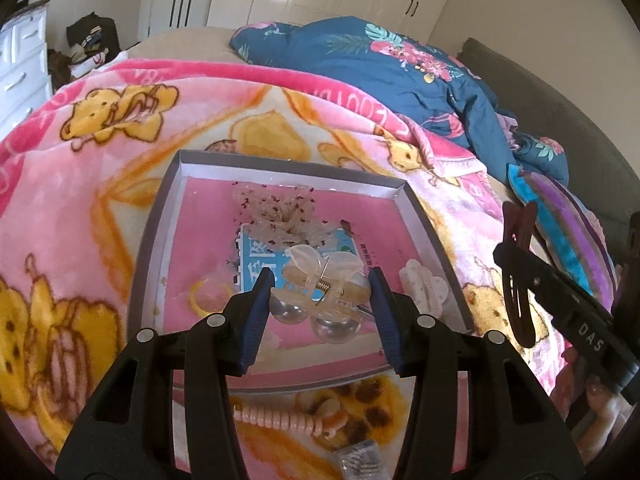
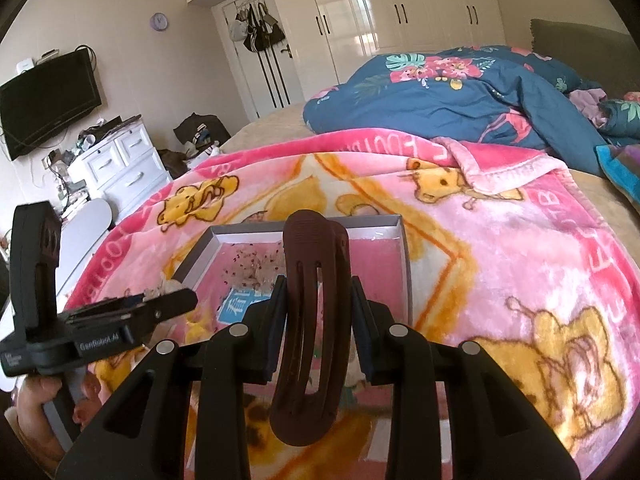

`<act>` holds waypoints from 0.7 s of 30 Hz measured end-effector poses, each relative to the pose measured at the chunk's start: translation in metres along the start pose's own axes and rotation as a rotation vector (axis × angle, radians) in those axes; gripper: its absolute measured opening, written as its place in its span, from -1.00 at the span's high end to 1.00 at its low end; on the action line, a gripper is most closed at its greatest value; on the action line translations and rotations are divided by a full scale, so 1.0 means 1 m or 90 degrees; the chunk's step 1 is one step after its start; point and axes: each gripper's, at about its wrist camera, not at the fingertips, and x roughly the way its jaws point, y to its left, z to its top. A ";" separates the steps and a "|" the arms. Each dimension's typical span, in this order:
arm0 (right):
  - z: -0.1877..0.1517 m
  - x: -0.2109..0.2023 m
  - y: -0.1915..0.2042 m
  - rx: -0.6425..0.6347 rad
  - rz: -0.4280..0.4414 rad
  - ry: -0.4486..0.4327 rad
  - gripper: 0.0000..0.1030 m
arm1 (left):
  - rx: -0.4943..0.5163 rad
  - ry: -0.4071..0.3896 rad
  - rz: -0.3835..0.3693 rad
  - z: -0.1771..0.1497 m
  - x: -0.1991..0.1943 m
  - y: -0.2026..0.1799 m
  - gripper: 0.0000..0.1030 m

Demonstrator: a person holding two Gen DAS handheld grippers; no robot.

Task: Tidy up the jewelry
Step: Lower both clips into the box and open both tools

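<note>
The left gripper (image 1: 318,292) was squeezing a clear claw clip (image 1: 320,280) above the box (image 1: 154,216). The right gripper (image 2: 318,304) gripped a brown clip (image 2: 308,320) tight, near the box too. Inside the box lay a lacy bow (image 1: 276,212), a yellow ring (image 1: 208,298), and a white clip (image 1: 424,286).

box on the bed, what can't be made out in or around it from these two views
- Near end of the box: right wrist view, hidden behind the brown hair clip and right gripper.
- Clear claw clip: left wrist view, whether the left gripper pinches it or it lies in the box is unclear.
- Blue card: both views, print covered by clips.
- Pink spiral piece: left wrist view, ends hidden by gripper arms.
</note>
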 end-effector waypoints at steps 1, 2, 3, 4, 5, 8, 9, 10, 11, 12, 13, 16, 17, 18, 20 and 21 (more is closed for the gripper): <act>0.001 0.003 0.000 -0.001 -0.001 0.002 0.43 | -0.003 0.004 0.001 0.000 0.003 0.002 0.23; 0.002 0.008 0.001 -0.003 -0.002 0.005 0.43 | -0.004 0.007 0.001 -0.001 0.005 0.003 0.23; 0.002 0.011 0.001 -0.005 -0.003 0.007 0.43 | -0.004 0.009 0.002 -0.001 0.007 0.005 0.23; 0.003 0.015 0.002 -0.007 -0.005 0.010 0.43 | -0.003 0.011 0.002 -0.002 0.010 0.005 0.23; 0.003 0.019 0.002 -0.008 -0.006 0.014 0.43 | -0.003 0.013 0.003 -0.002 0.012 0.006 0.23; 0.004 0.030 0.004 -0.013 -0.006 0.025 0.43 | -0.005 0.024 0.000 -0.006 0.019 0.007 0.23; 0.004 0.033 0.005 -0.014 -0.007 0.028 0.43 | -0.004 0.029 0.000 -0.007 0.022 0.007 0.23; 0.004 0.036 0.006 -0.017 -0.008 0.031 0.43 | -0.004 0.032 -0.001 -0.008 0.024 0.006 0.23; 0.003 0.039 0.006 -0.019 -0.009 0.034 0.43 | -0.003 0.035 -0.003 -0.009 0.026 0.006 0.23; 0.003 0.042 0.006 -0.019 -0.011 0.037 0.43 | -0.003 0.037 -0.003 -0.010 0.028 0.005 0.23; 0.002 0.046 0.006 -0.018 -0.011 0.041 0.43 | -0.001 0.041 -0.004 -0.011 0.030 0.004 0.23; 0.000 0.054 0.006 -0.017 -0.014 0.051 0.43 | 0.004 0.048 -0.001 -0.014 0.035 0.002 0.23; -0.001 0.056 0.005 -0.015 -0.014 0.054 0.43 | 0.006 0.049 0.000 -0.015 0.036 0.001 0.23; -0.002 0.059 0.004 -0.014 -0.014 0.059 0.43 | 0.008 0.049 0.001 -0.015 0.036 0.001 0.22; -0.004 0.064 0.002 -0.010 -0.014 0.068 0.43 | 0.011 0.052 0.002 -0.015 0.036 0.000 0.14; -0.005 0.065 0.002 -0.008 -0.012 0.072 0.43 | 0.012 0.052 0.006 -0.015 0.036 0.000 0.03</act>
